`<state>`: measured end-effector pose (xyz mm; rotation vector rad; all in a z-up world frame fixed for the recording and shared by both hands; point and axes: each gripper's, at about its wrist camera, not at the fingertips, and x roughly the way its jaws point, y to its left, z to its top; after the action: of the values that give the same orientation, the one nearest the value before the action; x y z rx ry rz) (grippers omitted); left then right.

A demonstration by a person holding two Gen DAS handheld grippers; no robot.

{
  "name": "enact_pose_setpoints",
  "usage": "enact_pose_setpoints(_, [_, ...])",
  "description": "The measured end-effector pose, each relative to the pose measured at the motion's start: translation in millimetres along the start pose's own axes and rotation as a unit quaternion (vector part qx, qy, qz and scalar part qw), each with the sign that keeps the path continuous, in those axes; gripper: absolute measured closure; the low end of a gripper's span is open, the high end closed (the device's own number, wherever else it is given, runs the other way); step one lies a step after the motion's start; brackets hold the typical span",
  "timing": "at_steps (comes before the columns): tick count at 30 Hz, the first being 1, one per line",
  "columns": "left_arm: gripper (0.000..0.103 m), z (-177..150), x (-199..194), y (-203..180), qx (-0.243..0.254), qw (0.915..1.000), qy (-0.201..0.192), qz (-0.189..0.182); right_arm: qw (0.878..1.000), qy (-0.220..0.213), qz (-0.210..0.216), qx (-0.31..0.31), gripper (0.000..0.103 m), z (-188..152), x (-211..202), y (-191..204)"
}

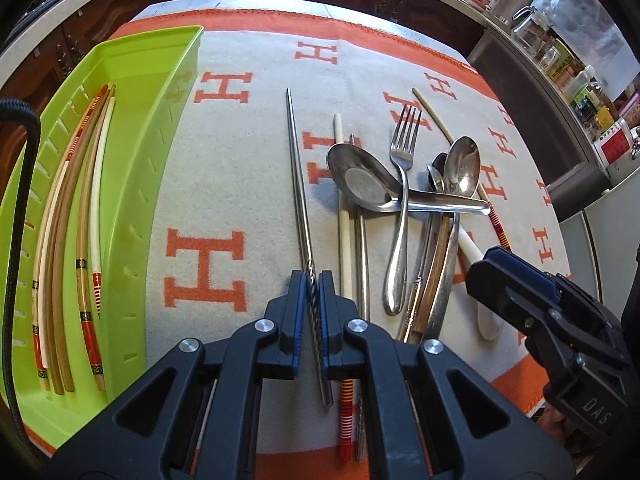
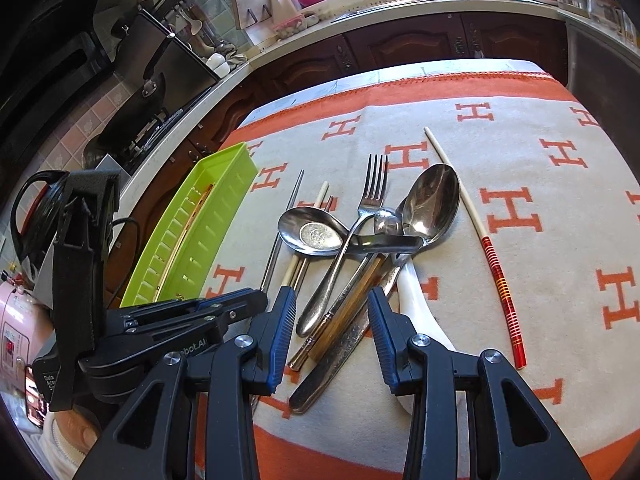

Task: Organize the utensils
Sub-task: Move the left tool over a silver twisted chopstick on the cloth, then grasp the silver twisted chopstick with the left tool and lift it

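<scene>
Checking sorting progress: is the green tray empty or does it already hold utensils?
Not empty. The green tray already holds several chopsticks lying lengthwise; no spoons or forks in it.

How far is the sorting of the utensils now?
Done: several chopsticks lie in the green tray. In hand: the left gripper is shut on a metal chopstick. Left: the fork, spoons and other chopsticks on the cloth.

Orange-lettered cloth, dark cabinets, countertop jars

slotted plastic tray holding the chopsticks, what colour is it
Lime green slotted plastic tray, clearest in the left wrist view.
</scene>
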<state>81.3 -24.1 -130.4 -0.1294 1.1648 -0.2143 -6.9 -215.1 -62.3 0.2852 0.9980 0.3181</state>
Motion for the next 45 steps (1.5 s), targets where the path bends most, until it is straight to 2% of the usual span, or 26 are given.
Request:
enact_pose_setpoints(16, [0.097, -5.0, 1.7, -12.7, 0.035, 0.9984, -0.027, 0.036, 1.0, 0.01, 0.004, -0.018, 0.065, -4.9, 7.1, 11.5])
enact_pose_setpoints(21, [0.085, -6.1, 0.8, -13.1, 0.027, 0.999, -0.026, 0.022, 1.0, 0.008, 0.004, -0.019, 0.065, -5.4, 7.2, 11.0])
enact_pose_setpoints(29, [0.084, -10.1, 1.8, -22.4, 0.042, 0.9972, -0.037, 0.051, 1.0, 0.019, 0.002, -0.017, 0.065, -7.3, 12.6, 8.8])
enact_pose_setpoints(35, [0.085, -13.0, 0.4, -21.4, 0.044, 0.9966, -0.047, 0.051, 1.0, 0.02, -0.004, -0.017, 0.065, -8.8, 13.1, 10.1])
enact_pose_setpoints(38, [0.098, -15.1, 0.0, -21.4, 0.055, 0.9945, -0.056, 0.068, 1.0, 0.021, -0.004, -0.017, 0.065, -9.2, 13.8, 11.0])
enact_pose_setpoints(42, [0.099, -15.7, -3.4, -11.6, 0.042, 0.996, -0.061, 0.049, 0.999, 0.024, -0.005, -0.022, 0.065, -10.0, 15.0, 15.3])
enact_pose_setpoints(45, [0.099, -15.6, -5.0, -8.0, 0.038, 0.9957, -0.065, 0.054, 0.999, 0.026, -0.007, -0.027, 0.065, -10.7, 15.3, 19.6])
